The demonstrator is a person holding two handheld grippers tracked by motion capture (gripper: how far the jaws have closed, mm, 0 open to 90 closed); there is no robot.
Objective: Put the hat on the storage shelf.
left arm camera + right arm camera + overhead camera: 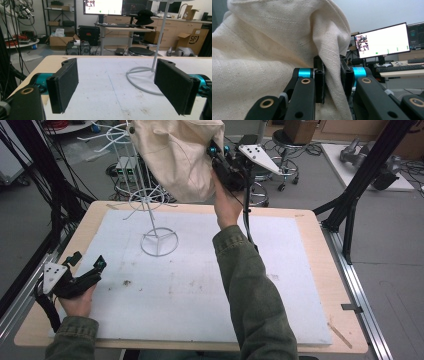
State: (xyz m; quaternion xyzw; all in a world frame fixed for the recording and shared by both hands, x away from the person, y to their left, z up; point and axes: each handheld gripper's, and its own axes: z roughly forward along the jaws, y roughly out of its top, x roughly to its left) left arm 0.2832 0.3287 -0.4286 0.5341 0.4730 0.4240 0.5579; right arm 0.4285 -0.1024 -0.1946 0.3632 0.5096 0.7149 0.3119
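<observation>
A wooden table (310,220) topped with a white mat (200,285) carries a white wire stand (150,215), its ring base resting on the mat's far left part. In the high view the stand's upper arms reach toward the top edge and are partly hidden behind a cream canvas bag (175,155), itself cut off by the top of the frame. The bag hangs in the air above the table's far edge, beside the top of the stand; whether it touches any wire arm cannot be made out.

The person's right arm, in an olive sleeve (250,290), stretches up and forward from the bottom edge, the right hand (227,205) raised with the right gripper (214,157) at the bag's right side. In the right gripper view the jaws are clamped on a fold of the canvas, the bag's rough weave spreading across the left and middle of the picture.

The left hand (77,302) rests low at the near left corner of the table, holding the left gripper (87,265) just above the mat. In the left gripper view its black pads (63,85) stand wide apart with nothing between them, the stand's pole and base ring visible beyond.
</observation>
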